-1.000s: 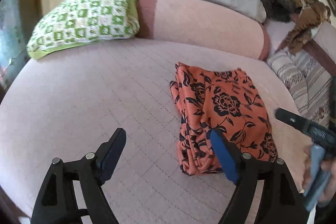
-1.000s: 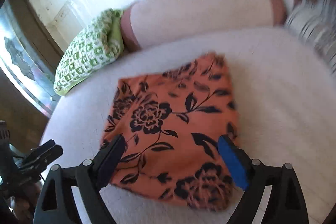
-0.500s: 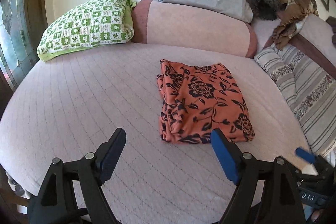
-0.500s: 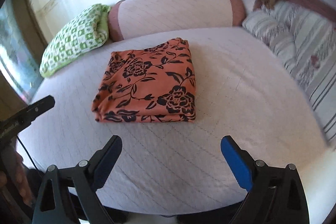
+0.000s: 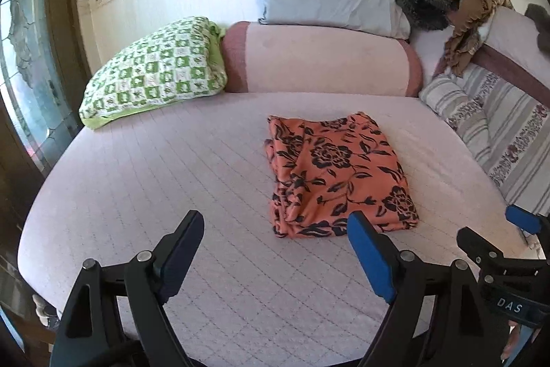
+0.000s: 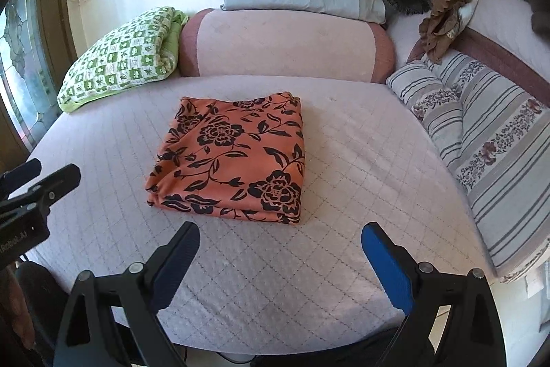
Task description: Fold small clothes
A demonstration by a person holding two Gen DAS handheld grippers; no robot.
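Though folded small already, looks a bit lumpy on one side: orange flower cloth (image 6: 233, 160), lying flat on the pink bed (image 6: 343, 160). Sits near 12 o'clock from the right gripper (image 6: 281, 231) and near 1 o'clock from the left gripper (image 5: 275, 222). Both spread wide, holding nothing, not touching the cloth.

Seems like the last bit of the job: making the fold neat. To do it well, come down slowly. Pat the bunched side at 9 o'clock of the cloth flat. Line up the corners. Take care not to snag the top layer and pull it open again.

Lots of bare bed at 9 o'clock and 3 o'clock of the cloth, so plenty of room to move. Watch the near edge of the bed at 6 o'clock, right below both grippers. Keep away from the green pillow (image 5: 151, 71) at 10 o'clock, the pink bolster (image 6: 285, 43) at 12 o'clock, and the striped cushion (image 6: 498, 153) at 3 o'clock.
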